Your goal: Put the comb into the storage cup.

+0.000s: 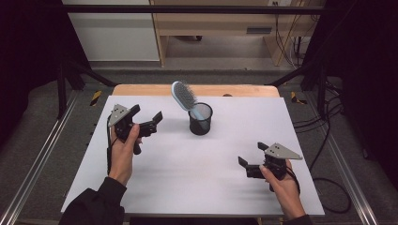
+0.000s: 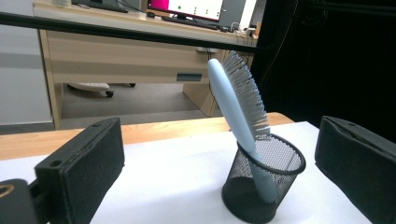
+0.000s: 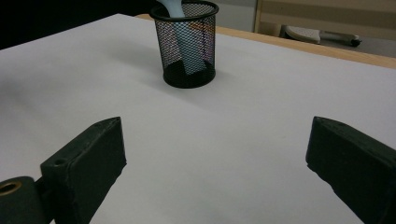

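Note:
A black mesh cup (image 1: 200, 119) (image 2: 262, 185) (image 3: 187, 43) stands upright near the middle back of the white table (image 1: 187, 173). A light blue hairbrush (image 1: 184, 97) (image 2: 236, 112) stands in it handle down, its bristled head leaning toward the back left. My left gripper (image 1: 146, 116) (image 2: 219, 182) hovers left of the cup, open and empty, jaws pointing at it. My right gripper (image 1: 252, 153) (image 3: 215, 182) is low at the front right, open and empty, also facing the cup from farther off.
The white table top has a wooden strip (image 1: 141, 89) along its back edge. Metal rails (image 1: 28, 173) run on both sides. A wooden desk (image 1: 211, 23) stands behind, and cables (image 1: 328, 140) lie on the floor at right.

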Tool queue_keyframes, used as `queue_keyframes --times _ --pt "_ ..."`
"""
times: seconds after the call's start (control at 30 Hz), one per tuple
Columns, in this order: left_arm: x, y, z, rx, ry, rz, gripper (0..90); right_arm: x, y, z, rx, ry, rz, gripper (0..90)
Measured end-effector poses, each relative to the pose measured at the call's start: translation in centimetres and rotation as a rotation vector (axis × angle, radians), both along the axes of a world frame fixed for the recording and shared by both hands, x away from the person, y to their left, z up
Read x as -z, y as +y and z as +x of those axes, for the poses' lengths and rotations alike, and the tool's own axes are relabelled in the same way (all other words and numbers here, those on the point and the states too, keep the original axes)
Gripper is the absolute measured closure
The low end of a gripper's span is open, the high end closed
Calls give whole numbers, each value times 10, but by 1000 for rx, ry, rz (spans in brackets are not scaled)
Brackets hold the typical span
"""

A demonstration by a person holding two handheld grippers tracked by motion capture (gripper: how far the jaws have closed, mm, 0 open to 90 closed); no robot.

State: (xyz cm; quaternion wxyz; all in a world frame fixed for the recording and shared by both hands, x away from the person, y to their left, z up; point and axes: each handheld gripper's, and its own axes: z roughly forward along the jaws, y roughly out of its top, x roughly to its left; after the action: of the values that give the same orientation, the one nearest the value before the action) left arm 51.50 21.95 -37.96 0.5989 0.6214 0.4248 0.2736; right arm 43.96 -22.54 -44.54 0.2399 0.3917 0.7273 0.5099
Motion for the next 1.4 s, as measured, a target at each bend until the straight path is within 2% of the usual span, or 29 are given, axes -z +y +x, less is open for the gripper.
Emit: queue_keyframes --times 0.3,0.47,0.63,0.73,0.87,1.0,1.1,1.3,1.4 --pt "5 17 -5 -27 2 -7 16 0 1 0 -2 1 -8 49" --pt "4 28 -8 -37 -9 38 16 0 1 0 -6 1 -6 49" --pt "2 39 -13 -57 3 30 16 1 3 0 -11 2 -17 49" --pt "0 45 -19 -52 1 29 16 1 7 -1 -19 1 -34 49" --pt "-4 54 -28 -53 -11 59 17 0 11 -3 -19 -5 -39 49" --pt "-9 66 -37 -53 -24 111 17 -4 12 -4 -6 -8 -15 51" --pt "-11 75 -43 -50 -25 115 17 -6 10 -4 6 -7 -5 52" --pt "-3 95 -56 -65 -29 110 16 -8 7 0 26 -2 -27 54" --pt "4 104 -64 -71 -33 122 17 -8 3 -1 30 0 -24 55"
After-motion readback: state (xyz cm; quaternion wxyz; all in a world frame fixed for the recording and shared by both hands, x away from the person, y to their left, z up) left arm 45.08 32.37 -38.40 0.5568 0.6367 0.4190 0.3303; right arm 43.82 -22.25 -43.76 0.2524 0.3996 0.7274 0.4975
